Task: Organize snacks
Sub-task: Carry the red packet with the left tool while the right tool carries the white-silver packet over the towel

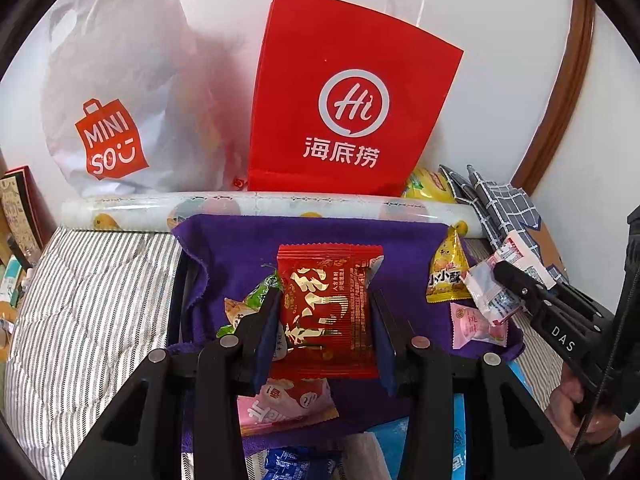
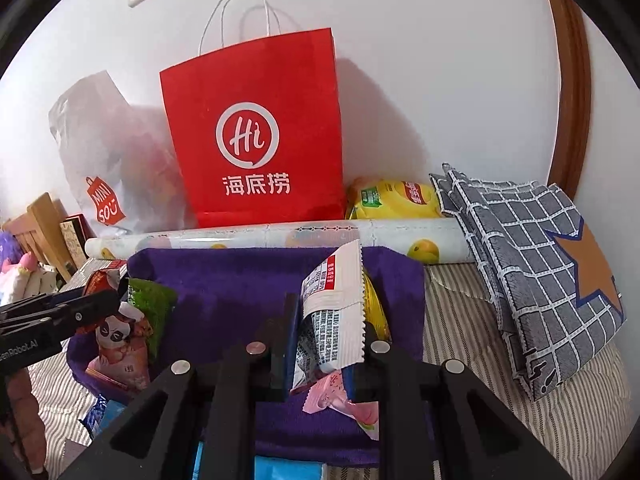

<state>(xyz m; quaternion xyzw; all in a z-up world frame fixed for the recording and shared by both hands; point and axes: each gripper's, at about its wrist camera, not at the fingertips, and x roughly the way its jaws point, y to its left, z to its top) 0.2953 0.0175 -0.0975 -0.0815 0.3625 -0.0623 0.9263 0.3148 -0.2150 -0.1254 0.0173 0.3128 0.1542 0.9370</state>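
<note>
Two hand-held claws hover over a purple cloth (image 1: 248,248) spread on a striped bed, with loose snack packets scattered across it; the left claw (image 1: 326,316) is partly closed, its pads pressing both side edges of a flat red foil packet (image 1: 326,304) held above the cloth; the right claw (image 2: 326,340) is clamped tight on a white-and-red printed sachet (image 2: 334,304) that stands crumpled between its pads. Both packets look light, thin and slippery — likely crushable inside; gripping the sealed flat edges seems safest. A red paper bag (image 1: 344,96) stands behind against the wall.
</note>
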